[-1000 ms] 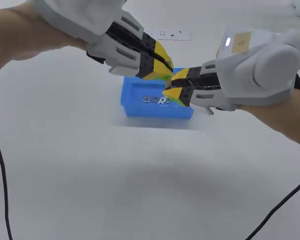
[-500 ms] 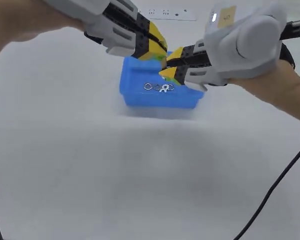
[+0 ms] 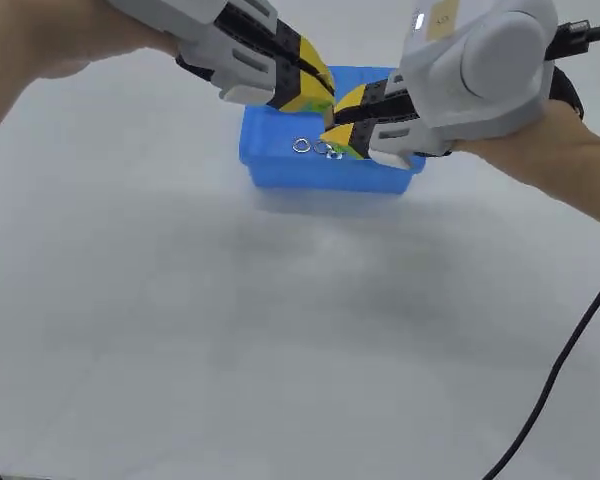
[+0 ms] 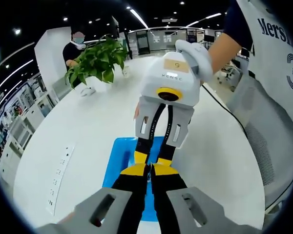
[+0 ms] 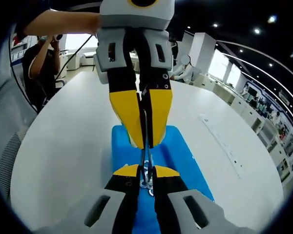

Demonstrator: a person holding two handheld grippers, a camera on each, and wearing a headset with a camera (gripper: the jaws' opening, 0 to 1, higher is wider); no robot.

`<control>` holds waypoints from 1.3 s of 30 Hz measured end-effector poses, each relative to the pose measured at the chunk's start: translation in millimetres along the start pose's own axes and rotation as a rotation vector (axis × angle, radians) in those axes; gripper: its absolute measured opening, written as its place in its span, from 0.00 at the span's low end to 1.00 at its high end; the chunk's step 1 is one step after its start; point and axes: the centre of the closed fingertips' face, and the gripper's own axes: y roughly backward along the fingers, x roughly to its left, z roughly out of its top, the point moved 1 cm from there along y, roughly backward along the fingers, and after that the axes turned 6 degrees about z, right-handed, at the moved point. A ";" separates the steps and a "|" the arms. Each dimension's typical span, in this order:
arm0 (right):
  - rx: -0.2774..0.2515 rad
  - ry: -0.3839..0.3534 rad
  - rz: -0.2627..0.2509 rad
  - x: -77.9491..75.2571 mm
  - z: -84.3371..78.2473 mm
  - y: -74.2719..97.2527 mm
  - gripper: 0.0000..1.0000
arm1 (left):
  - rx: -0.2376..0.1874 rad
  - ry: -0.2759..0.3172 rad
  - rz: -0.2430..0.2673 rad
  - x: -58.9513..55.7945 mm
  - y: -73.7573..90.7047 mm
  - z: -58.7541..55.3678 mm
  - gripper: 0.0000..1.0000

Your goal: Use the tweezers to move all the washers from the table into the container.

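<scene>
Blue plastic forms the rectangular open container (image 3: 320, 175), which stands toward the far edge of the white worktop (image 3: 280, 330), about midway along it. Several small silvery metal ring washers (image 3: 300, 147) lie inside it, on its floor, and I find none on the bare worktop around it. These washers are probably light, stiff and slippery, so I judge they are best pinched across the flat ring or through the hole, with little force. The left gripper (image 3: 318, 92) reaches from the near left side and the right gripper (image 3: 338, 128) from the right, both slanting down, tip to tip just above the container. Thin silvery metal tweezers (image 5: 145, 131) run between the yellow pads of both grippers. Both pairs of jaws stand narrow and seem closed on the tweezers, whose points hang just over the washers.
</scene>
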 end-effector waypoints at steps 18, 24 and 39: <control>-0.062 -0.027 0.025 4.4 15.7 10.6 0.12 | -0.015 -0.044 0.008 -11.3 16.5 19.0 0.07; -0.102 -0.030 0.028 15.2 28.7 25.6 0.11 | -0.017 -0.055 0.024 -20.6 35.8 28.0 0.06; -0.138 0.018 0.011 61.0 56.1 78.5 0.08 | -0.090 -0.098 0.031 -62.5 65.3 70.1 0.06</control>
